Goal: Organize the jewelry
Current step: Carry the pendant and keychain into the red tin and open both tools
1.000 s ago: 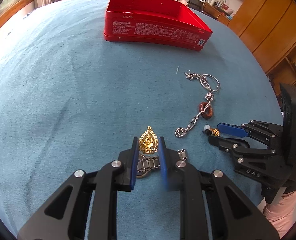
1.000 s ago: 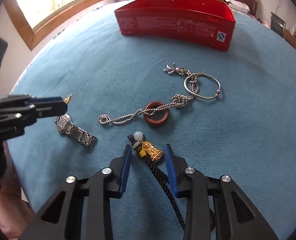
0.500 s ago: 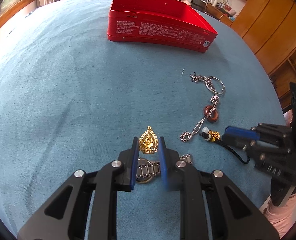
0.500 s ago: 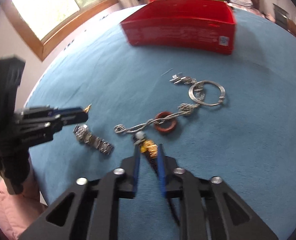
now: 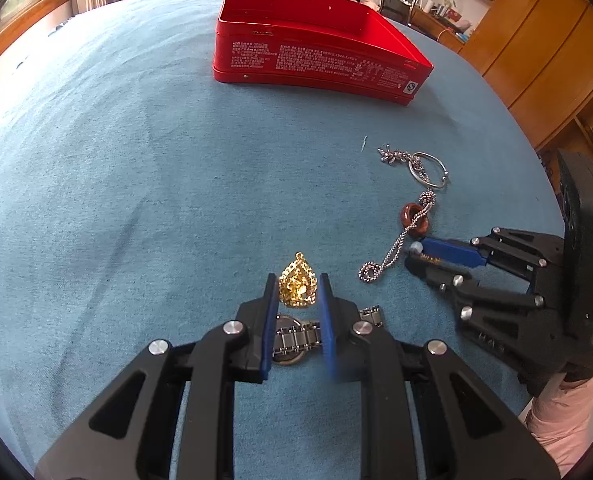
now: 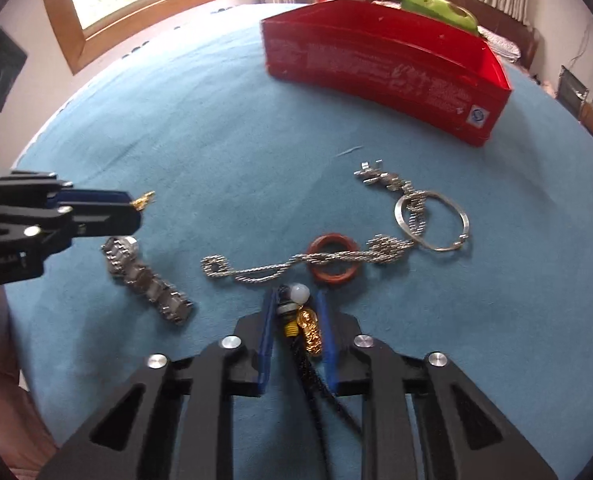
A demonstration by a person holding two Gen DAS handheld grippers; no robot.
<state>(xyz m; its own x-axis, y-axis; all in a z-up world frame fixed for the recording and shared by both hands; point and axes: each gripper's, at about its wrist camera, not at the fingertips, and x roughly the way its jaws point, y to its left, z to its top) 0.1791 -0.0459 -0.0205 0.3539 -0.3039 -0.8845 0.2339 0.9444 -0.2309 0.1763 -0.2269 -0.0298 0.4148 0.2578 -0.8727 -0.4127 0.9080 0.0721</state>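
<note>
**Both grippers clamped on charms**

Left gripper [image 5: 297, 292] pinches gold filigree pendant [image 5: 297, 285] above steel-link watch [image 6: 146, 280] at the blue cloth's [image 5: 136, 180] near edge. Right gripper [image 6: 295, 312] grips gold charm on black cord [image 6: 310, 330]. Beyond: silver chain [image 6: 316, 258] through brown ring [image 6: 332, 264]. Open red tin [image 5: 316, 46] near far edge.

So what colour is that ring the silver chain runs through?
Reddish-brown. The ring shows best in the right wrist view, lying on the blue cloth.
</note>
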